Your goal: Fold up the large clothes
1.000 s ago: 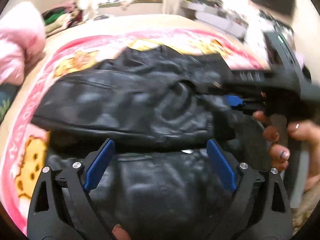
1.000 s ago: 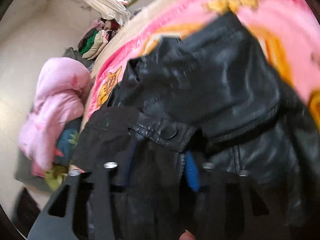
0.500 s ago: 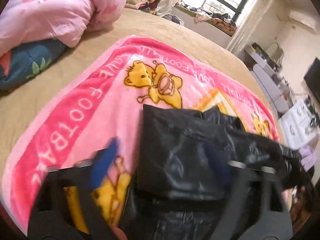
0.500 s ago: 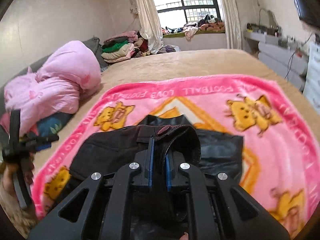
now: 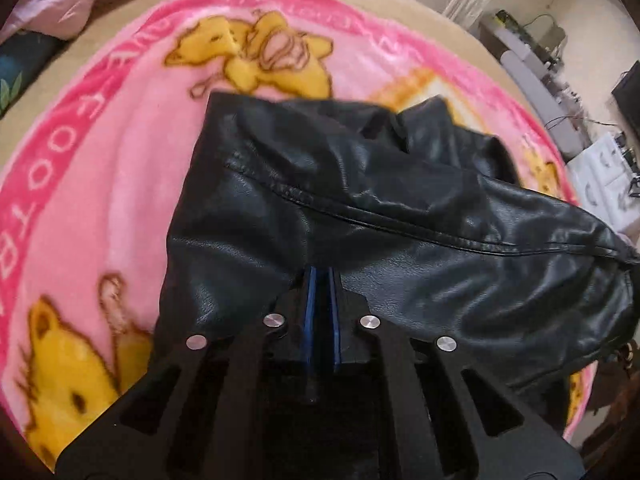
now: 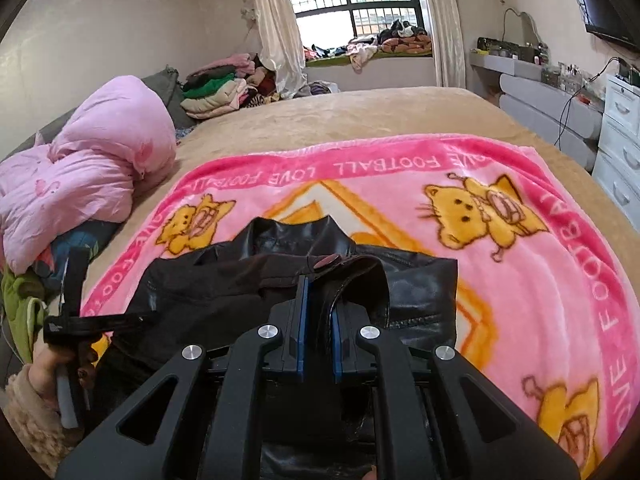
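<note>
A black leather jacket (image 5: 360,208) lies partly folded on a pink cartoon blanket (image 5: 120,152); it also shows in the right wrist view (image 6: 416,292). My left gripper (image 5: 321,276) is shut, its blue pads pinching the jacket's near edge. My right gripper (image 6: 318,284) is shut on a strap-like edge of the jacket near its collar. The left gripper also shows at the left of the right wrist view (image 6: 132,317), held in a hand at the jacket's left edge.
The blanket (image 6: 520,216) covers a tan bed (image 6: 360,112). A pink duvet (image 6: 80,168) lies at the left, folded clothes (image 6: 216,88) behind it. A grey bench (image 6: 552,100) and white drawers (image 6: 620,136) stand along the right wall.
My left gripper was open over the jacket a second ago; it has swung left and shut on the jacket's edge. My right gripper stays shut on the jacket and has lifted back.
</note>
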`<control>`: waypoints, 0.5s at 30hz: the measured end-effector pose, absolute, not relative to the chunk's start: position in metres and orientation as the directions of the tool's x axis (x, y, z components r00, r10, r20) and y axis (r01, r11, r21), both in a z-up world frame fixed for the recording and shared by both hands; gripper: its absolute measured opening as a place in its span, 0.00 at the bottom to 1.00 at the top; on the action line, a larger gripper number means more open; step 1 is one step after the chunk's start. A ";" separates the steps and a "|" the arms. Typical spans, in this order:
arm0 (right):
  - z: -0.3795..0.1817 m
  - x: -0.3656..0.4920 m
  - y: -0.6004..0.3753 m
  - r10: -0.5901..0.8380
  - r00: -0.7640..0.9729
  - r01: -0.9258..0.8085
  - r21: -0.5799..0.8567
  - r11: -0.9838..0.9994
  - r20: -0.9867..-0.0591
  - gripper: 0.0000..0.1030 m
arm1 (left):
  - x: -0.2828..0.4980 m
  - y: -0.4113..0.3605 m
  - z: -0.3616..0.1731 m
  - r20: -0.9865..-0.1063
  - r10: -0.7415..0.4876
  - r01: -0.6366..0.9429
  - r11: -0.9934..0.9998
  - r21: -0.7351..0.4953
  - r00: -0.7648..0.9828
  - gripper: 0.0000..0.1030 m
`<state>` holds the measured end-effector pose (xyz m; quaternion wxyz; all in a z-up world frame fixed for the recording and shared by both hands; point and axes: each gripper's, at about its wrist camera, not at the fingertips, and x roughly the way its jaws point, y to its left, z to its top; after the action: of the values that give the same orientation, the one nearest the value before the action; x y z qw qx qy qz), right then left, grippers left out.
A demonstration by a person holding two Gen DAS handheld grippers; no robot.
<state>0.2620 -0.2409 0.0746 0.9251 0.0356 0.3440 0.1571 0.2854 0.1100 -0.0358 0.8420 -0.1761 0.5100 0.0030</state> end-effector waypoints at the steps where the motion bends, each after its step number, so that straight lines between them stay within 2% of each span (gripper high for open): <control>1: 0.070 0.264 -0.238 0.291 0.713 -0.257 0.148 0.955 -0.638 0.08 | 0.285 0.109 -0.038 -0.859 -0.171 -0.185 0.939 -0.291 0.483 0.02; 4: 0.060 0.267 -0.236 0.253 0.695 -0.235 0.120 0.964 -0.673 0.10 | 0.285 0.107 -0.040 -0.861 -0.157 -0.183 0.944 -0.275 0.485 0.02; 7: 0.056 0.266 -0.243 0.234 0.687 -0.200 0.131 0.971 -0.688 0.27 | 0.285 0.104 -0.039 -0.862 -0.141 -0.172 0.952 -0.253 0.488 0.02; 9: 0.059 0.261 -0.254 0.213 0.705 -0.148 0.153 0.977 -0.676 0.45 | 0.284 0.105 -0.039 -0.860 -0.145 -0.173 0.950 -0.259 0.489 0.02; 12: 0.068 0.255 -0.266 0.191 0.743 -0.091 0.186 0.978 -0.642 0.46 | 0.286 0.106 -0.039 -0.860 -0.150 -0.174 0.949 -0.264 0.488 0.02; 15: 0.067 0.260 -0.257 0.220 0.729 -0.115 0.200 0.973 -0.649 0.46 | 0.286 0.105 -0.039 -0.860 -0.145 -0.170 0.951 -0.257 0.489 0.02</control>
<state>0.2599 -0.2574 0.0669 0.9268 0.0732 0.3571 0.0904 0.2856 0.1054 -0.0393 0.8486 -0.1558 0.5055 0.0076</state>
